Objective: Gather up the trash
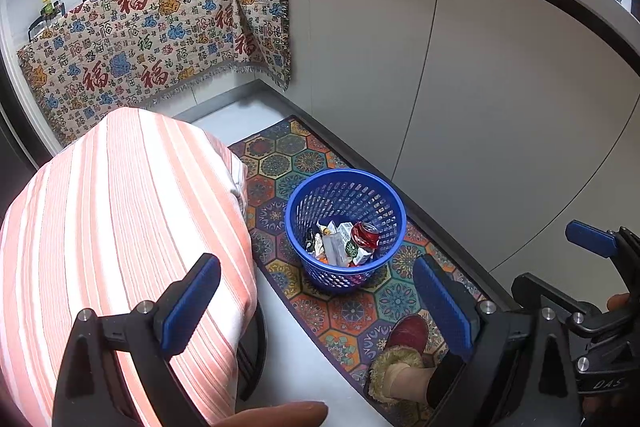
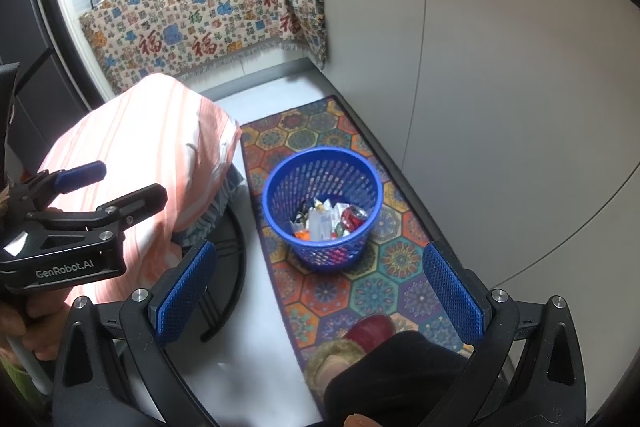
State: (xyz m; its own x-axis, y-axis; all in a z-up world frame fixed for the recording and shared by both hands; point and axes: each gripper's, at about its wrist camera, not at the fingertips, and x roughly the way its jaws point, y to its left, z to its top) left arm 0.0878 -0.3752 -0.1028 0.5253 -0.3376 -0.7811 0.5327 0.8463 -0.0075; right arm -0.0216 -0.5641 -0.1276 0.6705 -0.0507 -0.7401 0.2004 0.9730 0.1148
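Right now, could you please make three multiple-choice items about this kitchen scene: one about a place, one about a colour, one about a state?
1. Where does the basket stand?
A. on the patterned floor mat
B. on the striped cloth
C. on the countertop

2. What colour is the basket?
A. red
B. green
C. blue

3. In what state are the fingers of the right gripper?
A. shut on a can
B. open, holding nothing
C. shut on a wrapper

Answers:
1. A, the hexagon-patterned mat lies under the basket in both views.
2. C, its mesh wall and rim are blue.
3. B, the blue pads stand wide apart with only floor and mat between them; the red can lies in the basket.
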